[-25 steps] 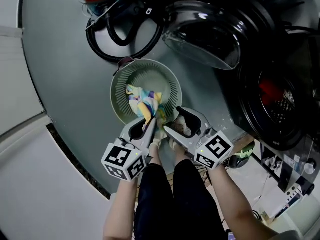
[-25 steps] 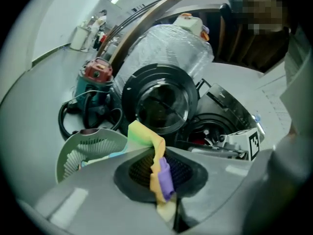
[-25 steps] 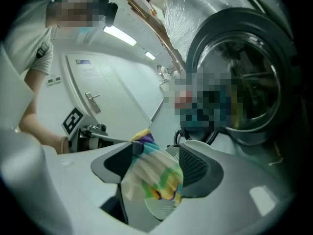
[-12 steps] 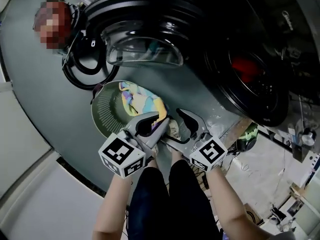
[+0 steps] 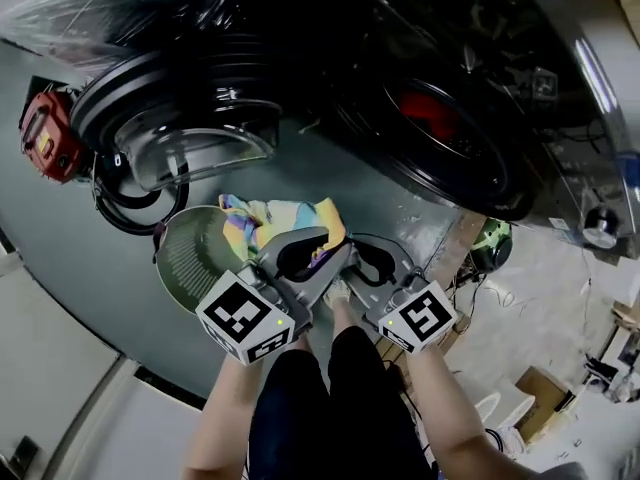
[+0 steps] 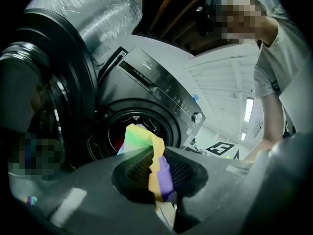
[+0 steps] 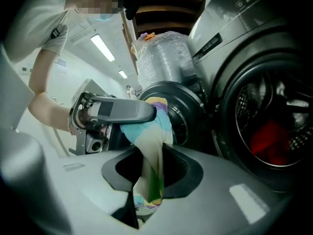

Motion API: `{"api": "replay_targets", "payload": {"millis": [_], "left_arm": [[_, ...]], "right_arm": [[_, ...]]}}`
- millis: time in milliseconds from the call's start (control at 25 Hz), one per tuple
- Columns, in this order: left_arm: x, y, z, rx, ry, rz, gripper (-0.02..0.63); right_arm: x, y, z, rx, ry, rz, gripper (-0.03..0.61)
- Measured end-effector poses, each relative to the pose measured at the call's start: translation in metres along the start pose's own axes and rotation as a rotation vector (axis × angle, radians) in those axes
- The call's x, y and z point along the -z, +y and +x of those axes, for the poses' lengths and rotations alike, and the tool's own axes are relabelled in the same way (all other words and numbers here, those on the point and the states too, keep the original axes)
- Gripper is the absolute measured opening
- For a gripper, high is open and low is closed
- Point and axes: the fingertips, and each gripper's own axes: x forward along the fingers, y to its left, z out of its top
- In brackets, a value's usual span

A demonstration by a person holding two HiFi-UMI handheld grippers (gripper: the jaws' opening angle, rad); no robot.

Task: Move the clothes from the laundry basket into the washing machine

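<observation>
Washer drum (image 5: 478, 168) with red garment (image 5: 432, 118) inside

Dim, fisheye-warped edges, bright ceiling strip lights (image 7: 102, 47), fg blurry.

The left gripper (image 5: 322, 254) and right gripper (image 5: 358, 260) each had a smooth grey shell with a dark ribbed lining inside its loop, and carried a white cube (image 5: 245, 318) printed with black square markers. The person wore dark trousers (image 5: 320, 408) and a pale grey short-sleeved top (image 6: 276, 58).
</observation>
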Motion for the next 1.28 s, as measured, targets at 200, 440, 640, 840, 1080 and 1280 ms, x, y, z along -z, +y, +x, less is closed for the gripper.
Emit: {"api": "replay_targets", "payload": {"millis": [200, 440, 640, 840, 1080, 1280], "left_arm": [[-0.007, -0.002, 0.038, 0.03, -0.011, 0.017, 0.076], [0.004, 0.021, 0.056, 0.0, -0.012, -0.037, 0.156], [0.044, 0.049, 0.064, -0.023, 0.054, -0.062, 0.156], [0.072, 0.07, 0.072, -0.053, 0.074, -0.106, 0.155], [0.085, 0.089, 0.088, -0.062, 0.048, -0.122, 0.113], [0.096, 0.107, 0.098, -0.076, 0.044, -0.113, 0.092]], "right_arm": [[-0.007, -0.037, -0.023, 0.14, -0.031, 0.029, 0.107], [0.023, -0.118, -0.043, 0.431, 0.003, 0.092, 0.101], [0.021, -0.194, -0.053, 0.625, -0.135, 0.15, 0.101], [0.021, -0.257, -0.05, 0.758, -0.208, 0.169, 0.101], [0.019, -0.311, -0.037, 0.839, -0.254, 0.16, 0.095], [-0.003, -0.343, -0.028, 0.889, -0.34, 0.143, 0.091]]}}
